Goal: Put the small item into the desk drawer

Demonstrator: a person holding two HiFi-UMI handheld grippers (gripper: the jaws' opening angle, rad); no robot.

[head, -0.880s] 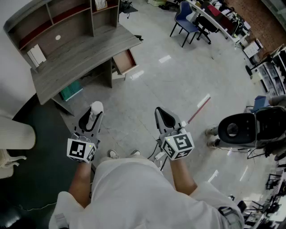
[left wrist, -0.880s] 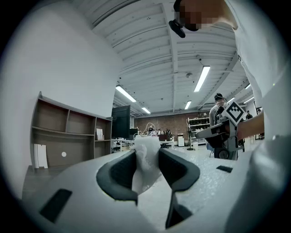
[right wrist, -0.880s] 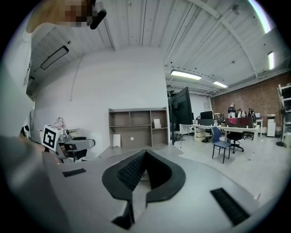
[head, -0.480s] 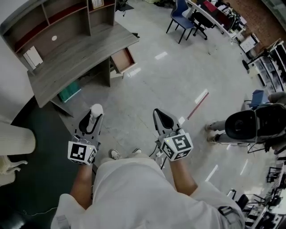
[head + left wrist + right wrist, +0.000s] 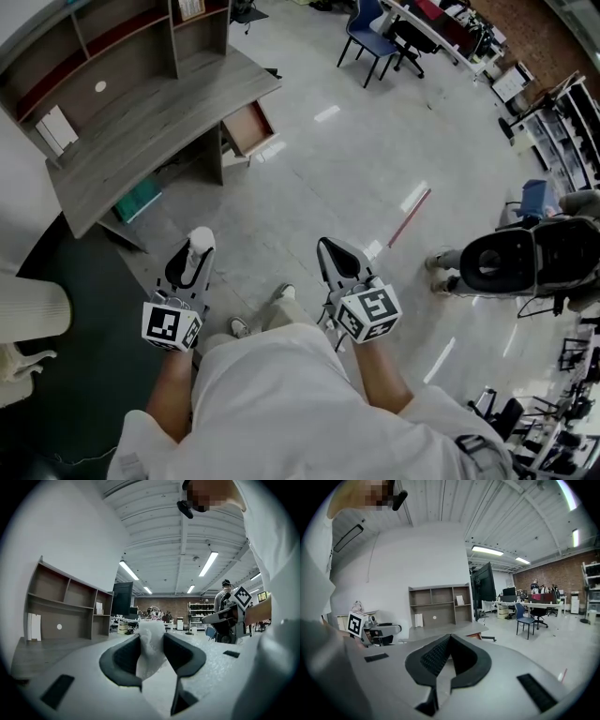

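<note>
Small white crinkled item [image 5: 200,240]: pinched between the jaws of my left gripper [image 5: 151,637], well apart from the open desk drawer [image 5: 246,128]. Right gripper [image 5: 450,637]: jaws pressed together, empty.

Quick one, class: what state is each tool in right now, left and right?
Left tool: closed on the small white item.
Right tool: closed, nothing between its jaws.
</note>
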